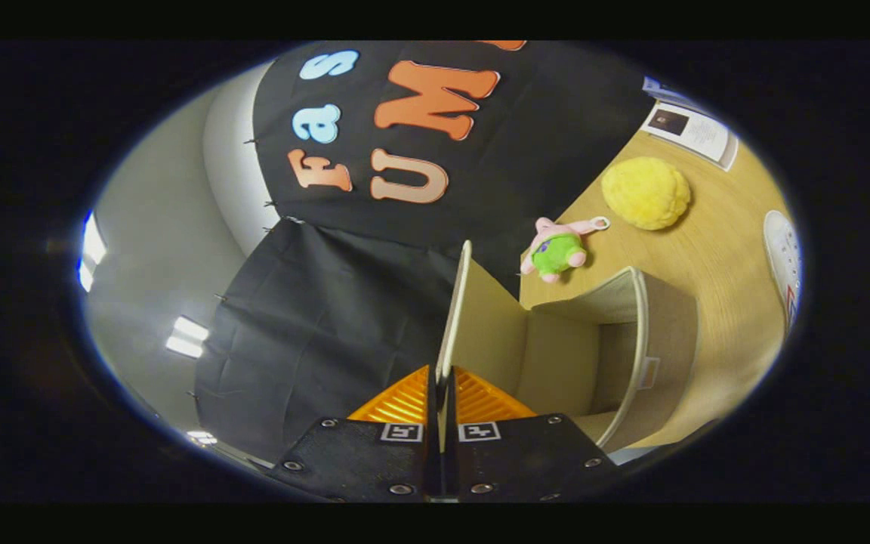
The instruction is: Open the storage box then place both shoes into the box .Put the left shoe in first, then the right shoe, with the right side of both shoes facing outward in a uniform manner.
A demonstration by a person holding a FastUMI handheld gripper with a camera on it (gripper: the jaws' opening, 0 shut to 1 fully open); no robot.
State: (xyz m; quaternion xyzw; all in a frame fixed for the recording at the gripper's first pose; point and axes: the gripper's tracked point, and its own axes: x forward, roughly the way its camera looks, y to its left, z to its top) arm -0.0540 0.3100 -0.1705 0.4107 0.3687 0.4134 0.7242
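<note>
My gripper point(442, 378) is shut on the thin edge of the storage box's lid point(456, 302), which stands up between the fingers and runs away from them. The view is rolled sideways. To the right of the lid lies the beige fabric storage box point(635, 332), open, with its pale inside showing and nothing visible in it. A white shoe point(785, 261) with a red and blue mark lies on the wooden table point(714, 249) beyond the box, partly cut off.
A small green and pink plush toy point(558, 251) and a yellow fluffy ball point(646, 193) lie on the table past the box. A printed sheet point(695, 130) rests at the table's far end. The black cloth wall point(344, 302) hangs beside the lid.
</note>
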